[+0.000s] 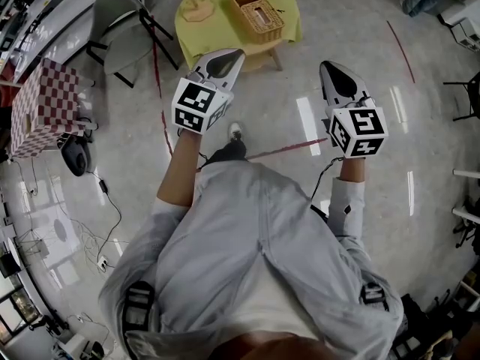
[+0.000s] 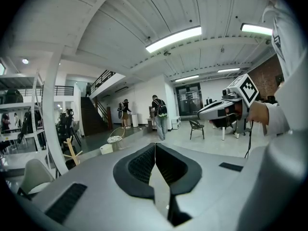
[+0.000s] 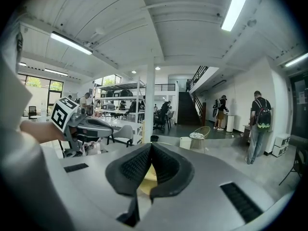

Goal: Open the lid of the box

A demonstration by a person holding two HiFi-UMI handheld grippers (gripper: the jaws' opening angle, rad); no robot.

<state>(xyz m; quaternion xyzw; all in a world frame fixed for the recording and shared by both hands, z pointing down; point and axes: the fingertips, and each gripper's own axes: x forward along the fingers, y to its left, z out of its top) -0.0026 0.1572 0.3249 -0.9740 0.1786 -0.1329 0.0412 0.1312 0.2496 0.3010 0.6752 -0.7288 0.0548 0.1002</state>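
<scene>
The person's pale grey shirt (image 1: pixel 262 253) fills the lower head view, with both forearms reaching forward. The left gripper (image 1: pixel 237 52) is held up on the left side, its marker cube nearest the body and its tip over the near edge of the round yellow table (image 1: pixel 193 34). The right gripper (image 1: pixel 327 66) is held beside it, well apart, above bare glossy floor (image 1: pixel 390 148). Neither gripper touches anything.

In the left gripper view, the 2 dark ribbed pads (image 2: pixel 144 163) press together along a single seam, clenched with nothing between them. In the right gripper view, the 2 pads (image 3: pixel 134 165) likewise meet at the tip, clamped on nothing. Only a sliver of the yellow table shows through the gap lower down.

The wicker box (image 1: pixel 257 12) sits on the far right part of the yellow table, well ahead of both grippers, with its lid still on. A wooden stand (image 1: pixel 196 7) rests on the table's left part, apart from the box. A grey chair (image 1: pixel 120 22) stands left of the table, and a red-and-white checkered block (image 1: pixel 43 103) sits further left. A red line (image 1: pixel 158 81) runs across the floor, and 1 shoe (image 1: pixel 235 131) shows between the grippers.
</scene>
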